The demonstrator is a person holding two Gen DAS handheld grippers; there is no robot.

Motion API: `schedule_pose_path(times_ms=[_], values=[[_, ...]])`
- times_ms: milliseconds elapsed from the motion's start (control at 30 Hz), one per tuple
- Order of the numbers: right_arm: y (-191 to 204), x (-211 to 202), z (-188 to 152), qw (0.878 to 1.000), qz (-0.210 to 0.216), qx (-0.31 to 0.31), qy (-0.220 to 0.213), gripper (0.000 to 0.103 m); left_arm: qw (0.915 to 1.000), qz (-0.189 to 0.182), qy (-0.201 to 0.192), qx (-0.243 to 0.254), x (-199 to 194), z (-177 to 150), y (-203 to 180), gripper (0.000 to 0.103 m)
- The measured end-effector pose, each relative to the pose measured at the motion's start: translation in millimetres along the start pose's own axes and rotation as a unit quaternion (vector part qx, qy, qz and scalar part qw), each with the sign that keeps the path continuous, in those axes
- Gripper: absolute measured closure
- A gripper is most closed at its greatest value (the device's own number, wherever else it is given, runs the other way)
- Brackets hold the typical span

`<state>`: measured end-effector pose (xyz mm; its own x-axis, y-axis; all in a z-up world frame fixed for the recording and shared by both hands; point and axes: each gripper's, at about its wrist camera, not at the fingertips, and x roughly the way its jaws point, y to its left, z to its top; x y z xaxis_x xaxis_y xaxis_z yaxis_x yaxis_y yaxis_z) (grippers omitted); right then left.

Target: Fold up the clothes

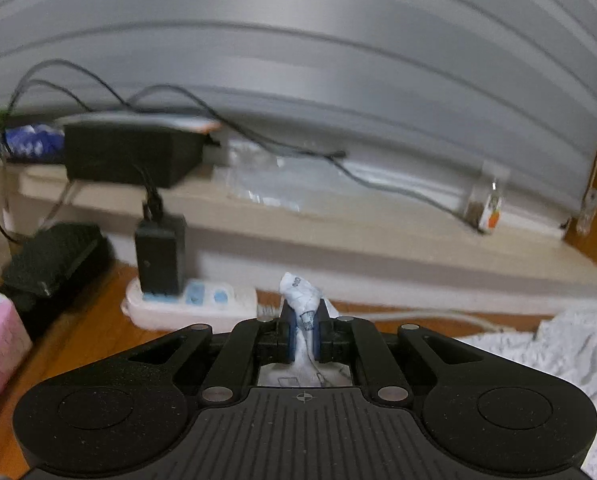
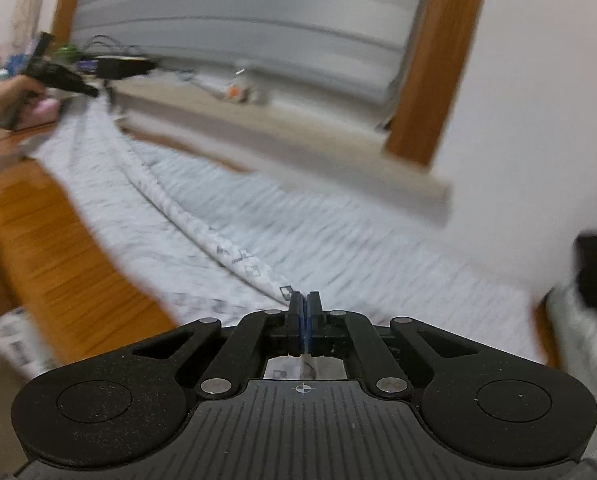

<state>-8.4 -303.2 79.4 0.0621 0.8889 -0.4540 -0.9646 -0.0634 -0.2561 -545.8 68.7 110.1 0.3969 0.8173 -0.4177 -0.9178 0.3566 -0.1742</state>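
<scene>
While both grippers pinch the garment [image 2: 226, 216], it spans the wooden floor [image 2: 58, 240].

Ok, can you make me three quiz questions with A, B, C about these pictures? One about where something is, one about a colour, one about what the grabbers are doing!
1. Where is the white power strip?
A. on the wooden floor
B. on the shelf
C. hanging on the wall

2. What colour are the gripper pads?
A. red
B. blue
C. yellow

3. What is the left gripper doing?
A. open, holding nothing
B. shut on the white patterned cloth
C. holding a cable

Answers: 1 A, it lies on the orange boards. 2 B, blue shows beside the cloth. 3 B, cloth bunches out between its fingers.
</scene>
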Motion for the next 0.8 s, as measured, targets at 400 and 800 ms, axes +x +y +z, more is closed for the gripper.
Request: schedule_pose_path(times_ms=[400,800], values=[[-33,187,96,0.974,-0.153,-0.17,-0.015,0.101,0.9959,0.067,-0.004,-0.06,33,10,21,0.095],[-46,260,74,0.997,-0.039,-0.039,0.049,0.061,0.9972,0.075,0.006,0.003,30,-8,-13,0.039]])
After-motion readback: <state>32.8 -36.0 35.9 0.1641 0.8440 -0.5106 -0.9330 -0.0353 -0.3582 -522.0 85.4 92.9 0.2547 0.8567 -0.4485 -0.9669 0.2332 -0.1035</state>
